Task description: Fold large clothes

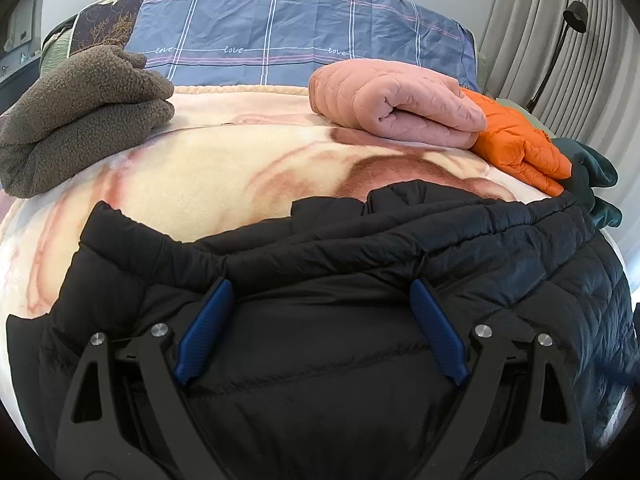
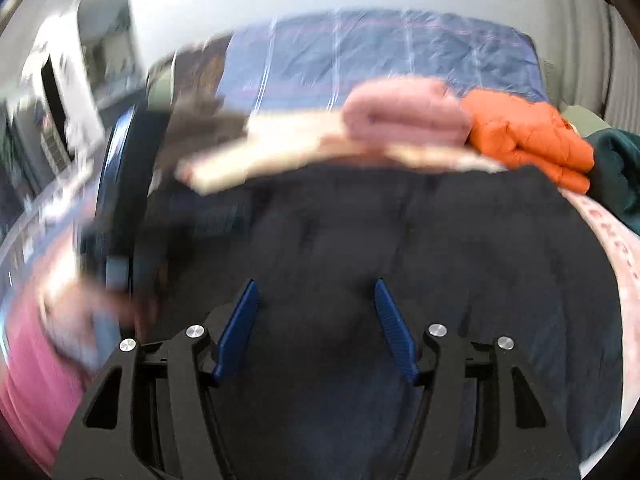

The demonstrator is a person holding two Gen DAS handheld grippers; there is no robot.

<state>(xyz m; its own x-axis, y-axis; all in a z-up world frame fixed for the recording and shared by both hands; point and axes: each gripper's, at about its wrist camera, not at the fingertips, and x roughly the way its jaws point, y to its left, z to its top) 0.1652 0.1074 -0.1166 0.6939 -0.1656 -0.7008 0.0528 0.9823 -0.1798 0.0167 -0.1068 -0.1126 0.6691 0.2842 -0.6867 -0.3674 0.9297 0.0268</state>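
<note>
A black quilted puffer jacket [image 1: 360, 264] lies spread on the cream and pink blanket [image 1: 208, 176] at the near edge of the bed. My left gripper [image 1: 320, 284] is open, its blue fingers [image 1: 204, 332] resting low over the jacket's padded panel. In the blurred right wrist view the same jacket [image 2: 420, 240] fills the middle. My right gripper [image 2: 316, 284] is open just above it, with nothing between its fingers. The other gripper and the hand holding it show blurred at the left [image 2: 120, 200].
A folded pink quilted garment [image 1: 400, 108], an orange puffer [image 1: 520, 148] and a dark green garment [image 1: 596, 176] lie at the back right. A folded brown fleece [image 1: 80, 120] lies at the back left. A blue plaid pillow [image 1: 304, 36] spans the headboard end. A floor lamp [image 1: 560, 52] stands by the curtains.
</note>
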